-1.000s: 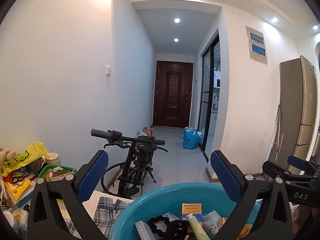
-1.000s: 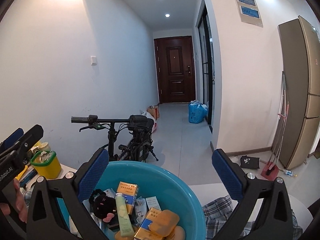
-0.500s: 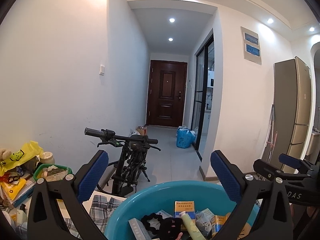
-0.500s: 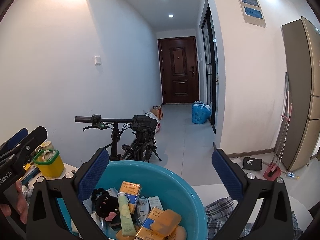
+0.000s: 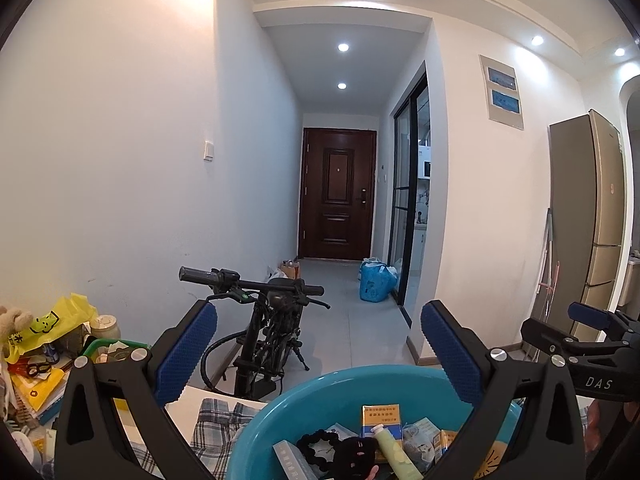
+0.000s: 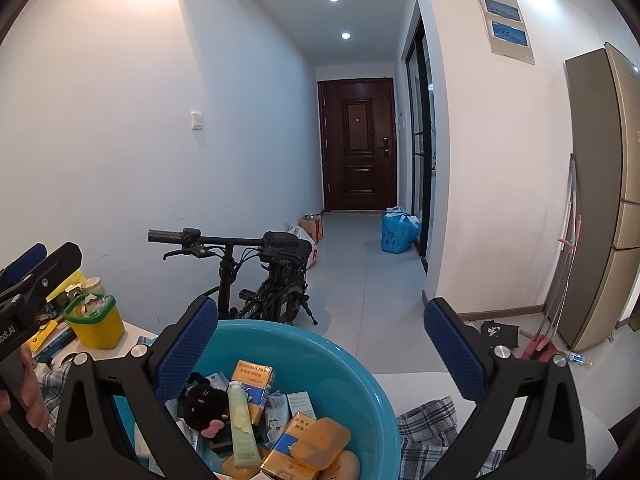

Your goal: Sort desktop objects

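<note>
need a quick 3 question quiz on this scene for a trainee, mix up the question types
1. True or false: the left claw is shut on an object.
2. Multiple choice: the pale green tube lies
A. on the checked cloth
B. in the blue basin
C. in the yellow bin
3. Fill in: the yellow bin has a ____ coloured rim.

Key
1. False. Both the left claw and the right claw are open and hold nothing.
2. B. It rests among the boxes, beside a black plush toy.
3. Green.
</note>
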